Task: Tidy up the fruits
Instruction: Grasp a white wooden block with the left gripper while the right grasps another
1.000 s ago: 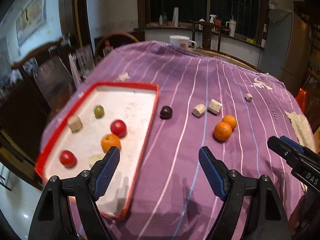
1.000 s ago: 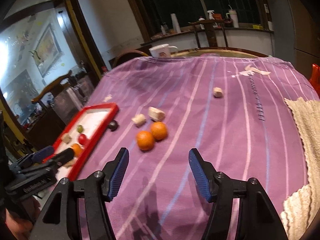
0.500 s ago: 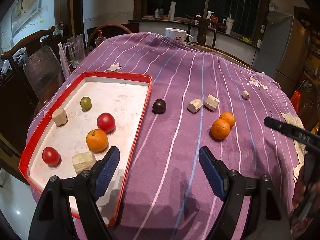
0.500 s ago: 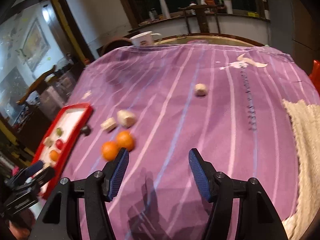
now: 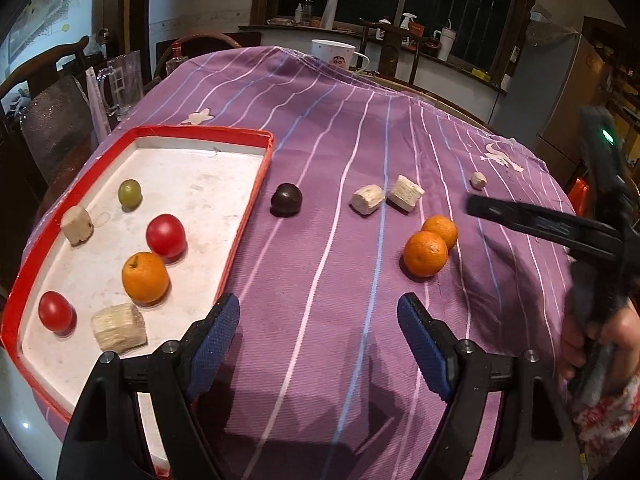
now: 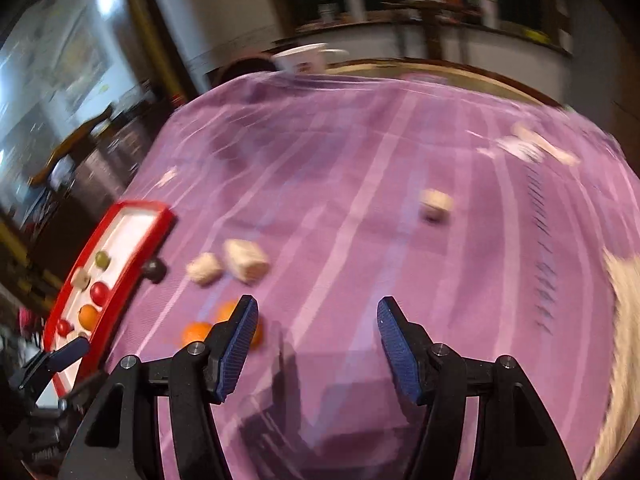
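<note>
A red-rimmed white tray (image 5: 256, 184) lies at the left and holds a green grape (image 5: 129, 193), two red tomatoes (image 5: 165, 234), an orange (image 5: 145, 277) and two beige blocks (image 5: 119, 327). On the purple striped cloth sit a dark plum (image 5: 286, 199), two beige pieces (image 5: 368, 198), a smaller beige piece (image 5: 478, 180) and two oranges (image 5: 425, 253) side by side. My left gripper (image 5: 318, 304) is open and empty over the cloth, just right of the tray's near corner. My right gripper (image 6: 317, 306) is open and empty, with the two oranges (image 6: 198, 332) at its left finger. That view is blurred.
A white mug (image 5: 334, 54) stands at the table's far edge and a glass jug (image 5: 120, 84) stands off the far left. A cream towel (image 6: 624, 300) lies along the right edge. A hand (image 5: 592, 344) holds the right gripper at the right of the left wrist view.
The right gripper has swept across the cloth; the oranges have slid from ahead of it to beside its left finger. The left gripper has edged forward and down, and the tray looks nearer.
</note>
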`<state>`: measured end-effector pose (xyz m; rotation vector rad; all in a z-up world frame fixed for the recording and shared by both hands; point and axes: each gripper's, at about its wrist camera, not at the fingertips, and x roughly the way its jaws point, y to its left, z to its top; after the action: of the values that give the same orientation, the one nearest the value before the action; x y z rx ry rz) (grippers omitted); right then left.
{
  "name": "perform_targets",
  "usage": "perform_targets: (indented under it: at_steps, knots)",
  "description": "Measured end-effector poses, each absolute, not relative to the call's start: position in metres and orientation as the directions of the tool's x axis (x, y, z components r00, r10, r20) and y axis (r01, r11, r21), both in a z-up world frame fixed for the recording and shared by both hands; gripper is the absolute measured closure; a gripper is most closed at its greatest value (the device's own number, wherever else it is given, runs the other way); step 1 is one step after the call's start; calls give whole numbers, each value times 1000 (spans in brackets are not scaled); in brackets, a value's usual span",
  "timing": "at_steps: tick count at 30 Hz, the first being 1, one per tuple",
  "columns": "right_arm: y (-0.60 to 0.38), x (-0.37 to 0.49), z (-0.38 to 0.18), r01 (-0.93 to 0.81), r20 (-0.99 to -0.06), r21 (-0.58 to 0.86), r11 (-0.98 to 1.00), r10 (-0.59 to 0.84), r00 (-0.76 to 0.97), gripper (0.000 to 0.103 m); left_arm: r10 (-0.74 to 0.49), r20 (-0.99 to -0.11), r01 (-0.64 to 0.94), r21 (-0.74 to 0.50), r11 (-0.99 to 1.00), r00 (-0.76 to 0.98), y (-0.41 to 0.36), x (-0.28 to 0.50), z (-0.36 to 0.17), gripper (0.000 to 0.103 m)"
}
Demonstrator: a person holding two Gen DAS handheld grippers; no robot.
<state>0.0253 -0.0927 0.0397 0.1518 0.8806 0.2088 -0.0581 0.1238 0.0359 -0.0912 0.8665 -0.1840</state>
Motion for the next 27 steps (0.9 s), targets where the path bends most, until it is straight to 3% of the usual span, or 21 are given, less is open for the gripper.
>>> perform_targets:
  at_steps: [11, 12, 15, 27]
  knots:
    - [-30, 81, 12, -238, -790, 69, 969, 198, 580, 39, -189, -752, 118, -148, 982, 631, 129, -52, 33, 22]
    - [-30, 81, 11, -242, -790, 76, 967, 206, 578, 44, -189, -755, 120, -146, 982, 628, 128, -52, 32, 22]
    - [-25, 84, 10, -266, -785, 121, 956, 256, 565, 73, -182, -759, 125, -133, 983, 625, 126, -51, 31, 22]
    - [-83, 39, 24, -148, -748, 187, 971, 238, 619, 73, -229, -776, 217, -121, 969, 588, 101, 2, 49, 22]
